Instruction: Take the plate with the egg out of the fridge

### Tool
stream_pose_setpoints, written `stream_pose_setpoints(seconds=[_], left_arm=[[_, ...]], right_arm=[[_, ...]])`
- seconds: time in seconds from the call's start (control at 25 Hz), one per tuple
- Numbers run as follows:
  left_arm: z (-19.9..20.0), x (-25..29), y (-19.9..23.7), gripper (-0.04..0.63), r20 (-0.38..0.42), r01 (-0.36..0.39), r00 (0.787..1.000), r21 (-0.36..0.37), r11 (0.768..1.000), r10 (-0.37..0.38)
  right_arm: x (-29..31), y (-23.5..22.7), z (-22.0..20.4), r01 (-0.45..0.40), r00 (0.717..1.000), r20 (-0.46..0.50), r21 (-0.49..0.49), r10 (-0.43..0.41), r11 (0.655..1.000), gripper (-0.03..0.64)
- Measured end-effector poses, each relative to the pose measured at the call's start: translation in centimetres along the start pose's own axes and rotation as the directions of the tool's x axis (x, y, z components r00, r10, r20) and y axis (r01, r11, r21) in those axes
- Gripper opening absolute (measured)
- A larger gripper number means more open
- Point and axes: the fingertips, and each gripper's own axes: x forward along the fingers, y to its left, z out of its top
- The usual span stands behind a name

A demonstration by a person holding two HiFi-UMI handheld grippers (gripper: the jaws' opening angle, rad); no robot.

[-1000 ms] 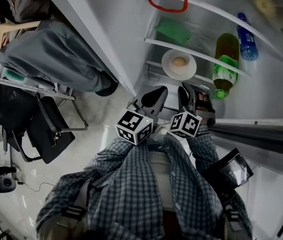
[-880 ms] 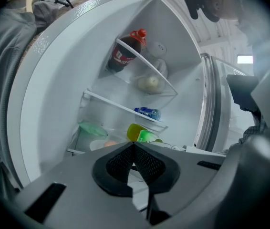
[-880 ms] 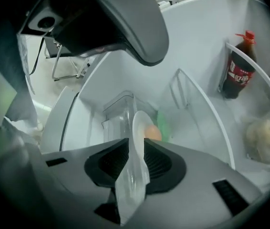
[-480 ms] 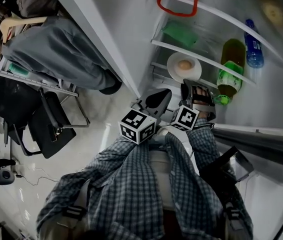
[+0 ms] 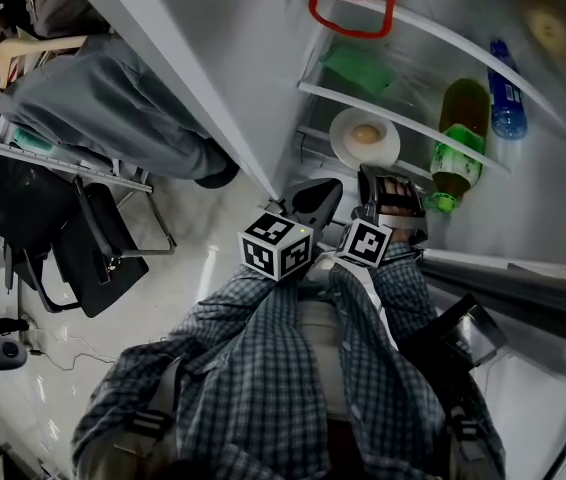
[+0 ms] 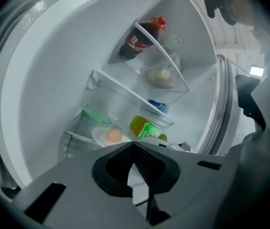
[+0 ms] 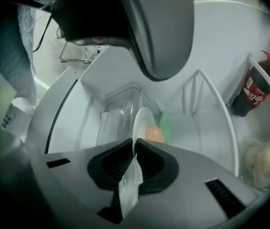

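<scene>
Stage of task: Early. The fridge stands open, and I judge the reach toward the plate is under way, with no lift begun.
Done so far: The door is open and both tools are raised in front of the compartment.
Left to do: Take hold of the plate, draw it clear of the shelf, and carry it out level so the egg does not roll off.
Plate: White, round and shallow. It sits flat on a lower shelf, beside a green bottle.
Egg: A single pale brown egg, whole as far as I can see, resting near the middle of the plate.
Left gripper: Its jaws are closed tip to tip with nothing between them. I hold it short of the shelf, apart from the plate.
Right gripper: Its jaws are also drawn together and I see nothing clamped. The plate's rim lines up edge-on just beyond the tips, and I cannot tell whether they touch it.
Judgement: I would need to part the right jaws before they can take the rim.
</scene>
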Motion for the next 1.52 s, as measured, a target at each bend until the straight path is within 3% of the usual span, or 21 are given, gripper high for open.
stream_pose_setpoints(seconds=[0.2, 0.4, 0.52, 0.56, 0.64, 0.72, 0.84, 0.96, 1.04, 1.28, 1.4, 1.52], left_arm=[[-1.2, 1.2, 0.0, 0.006, -0.039, 0.003, 0.999, 0.021, 1.000, -0.002], [-2.8, 2.4, 0.4, 0.009, -0.115, -0.018, 0.993, -0.057, 0.998, 0.011], [-3.3, 2.8, 0.9, 0.011, -0.125, -0.030, 0.992, -0.143, 0.989, 0.012], [-3.4, 2.9, 0.9, 0.023, -0.120, -0.025, 0.993, -0.169, 0.985, 0.005], [-3.3, 3.3, 0.7, 0.108, -0.102, 0.000, 0.995, -0.204, 0.979, -0.021], [-3.2, 3.6, 0.3, 0.127, -0.076, 0.033, 0.996, -0.259, 0.965, -0.055], [-3.0, 4.0, 0.4, 0.127, -0.035, 0.064, 0.996, -0.372, 0.926, -0.083], [-3.1, 4.5, 0.7, 0.127, -0.021, 0.073, 0.996, -0.435, 0.897, -0.091], [-3.4, 4.8, 1.2, 0.127, -0.003, 0.076, 0.996, -0.516, 0.853, -0.090], [-3.6, 5.3, 2.8, 0.127, 0.077, 0.093, 0.996, -0.723, 0.685, -0.053], [-4.0, 5.5, 3.2, 0.127, 0.105, 0.113, 0.993, -0.798, 0.592, -0.049], [-4.2, 5.7, 3.3, 0.127, 0.144, 0.152, 0.988, -0.842, 0.517, -0.055]], right_arm=[[-0.9, 0.1, -0.1, 0.000, 1.000, 0.007, 0.008, 0.000, 1.000, 0.031], [-1.9, -0.5, -0.3, 0.020, 1.000, 0.005, 0.018, -0.020, 1.000, 0.026], [-2.2, -0.5, -0.6, 0.025, 1.000, -0.002, 0.016, -0.025, 1.000, 0.025], [-2.3, -0.5, -0.7, 0.026, 1.000, -0.003, 0.013, -0.026, 1.000, 0.025], [-2.4, -0.5, -0.7, 0.027, 1.000, -0.003, 0.010, -0.027, 1.000, 0.023], [-2.6, -0.5, -0.8, 0.030, 1.000, -0.002, 0.009, -0.030, 1.000, 0.023], [-2.8, -0.6, -0.8, 0.041, 0.999, 0.002, 0.006, -0.041, 0.999, 0.023], [-3.2, -0.5, -0.8, 0.039, 0.999, 0.009, -0.001, -0.039, 0.999, 0.023], [-3.5, -0.4, -0.7, 0.039, 0.999, 0.010, -0.010, -0.039, 0.999, 0.023], [-4.3, 0.0, -0.5, 0.045, 0.999, 0.012, -0.059, -0.044, 0.997, 0.023], [-4.6, 0.6, -0.3, 0.023, 1.000, 0.014, -0.050, -0.022, 0.998, 0.023], [-4.8, 1.0, -0.4, 0.018, 1.000, 0.016, -0.059, -0.017, 0.998, 0.023]])
